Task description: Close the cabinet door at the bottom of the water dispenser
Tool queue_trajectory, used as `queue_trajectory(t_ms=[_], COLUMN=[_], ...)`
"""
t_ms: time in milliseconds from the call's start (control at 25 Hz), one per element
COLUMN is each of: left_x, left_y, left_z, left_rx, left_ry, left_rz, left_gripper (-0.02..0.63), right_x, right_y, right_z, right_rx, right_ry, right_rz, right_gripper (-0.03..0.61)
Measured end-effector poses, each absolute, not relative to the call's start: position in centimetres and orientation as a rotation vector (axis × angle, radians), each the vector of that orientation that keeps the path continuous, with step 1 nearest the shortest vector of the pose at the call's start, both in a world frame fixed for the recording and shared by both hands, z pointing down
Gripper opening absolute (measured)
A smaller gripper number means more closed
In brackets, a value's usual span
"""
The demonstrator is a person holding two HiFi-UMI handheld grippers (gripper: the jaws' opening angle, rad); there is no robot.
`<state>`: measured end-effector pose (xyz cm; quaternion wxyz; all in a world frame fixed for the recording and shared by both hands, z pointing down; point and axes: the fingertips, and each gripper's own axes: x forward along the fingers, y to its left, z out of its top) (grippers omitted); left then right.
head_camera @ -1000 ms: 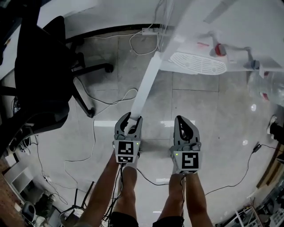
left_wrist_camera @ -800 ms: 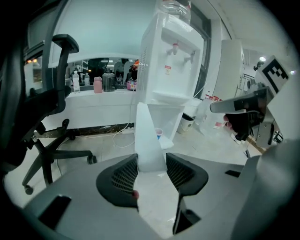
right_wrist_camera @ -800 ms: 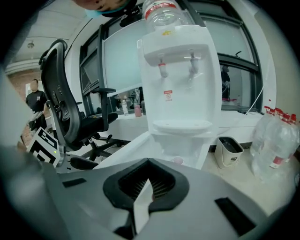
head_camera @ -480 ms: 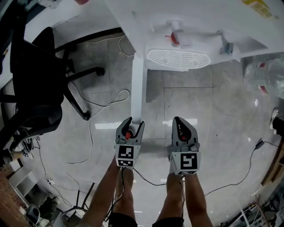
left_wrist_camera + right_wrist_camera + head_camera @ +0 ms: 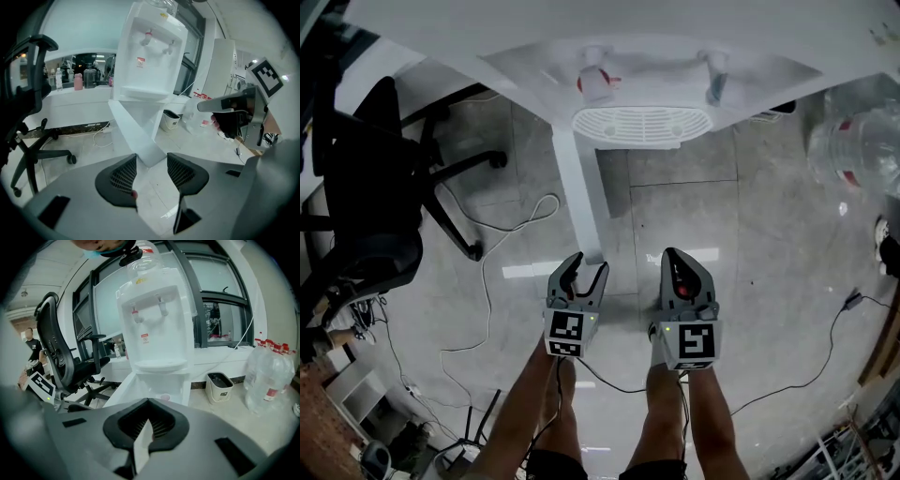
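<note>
**A:** Which step is this?

**B:** The approach, I'd say. The cabinet door (image 5: pixel 579 187) at the bottom of the water dispenser (image 5: pixel 656 89) stands swung wide out, edge-on toward the person. Its free edge is just ahead of the left gripper (image 5: pixel 587 265).

**A:** And the jaws?

**B:** The left gripper's jaws are apart and have just been opening, with nothing between them. The door's edge lies beyond their tips. The right gripper (image 5: pixel 677 258) has its jaws together, holding nothing.

**A:** What does the next move call for?

**B:** Probably a jaw laid against the door's outer face, the side away from the cabinet opening. Then a sweep round until it sits flush. A push needs no grip.

**A:** Any writing?

**B:** A red label (image 5: pixel 140 61) on the dispenser front and a yellow label (image 5: pixel 163 15) near its top, both too small to read. The square markers (image 5: pixel 566 328) on the grippers carry no words.
</note>
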<state>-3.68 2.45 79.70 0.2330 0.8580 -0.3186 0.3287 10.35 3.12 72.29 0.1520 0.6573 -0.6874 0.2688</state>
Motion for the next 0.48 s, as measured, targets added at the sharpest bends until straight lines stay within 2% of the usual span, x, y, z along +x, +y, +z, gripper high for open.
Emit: queue_trajectory(t_ms=[480], left_x=[3.9], left_y=[2.8], left_z=[79.9], left_rx=[2.429], left_ry=[-0.818], left_rz=[0.951], left_gripper=[0.170], right_x=[16.0], right_y=[5.4], right_z=[73.2], right_rx=[1.983], right_ry=[-1.912], right_rz=[0.804], right_gripper=[0.012])
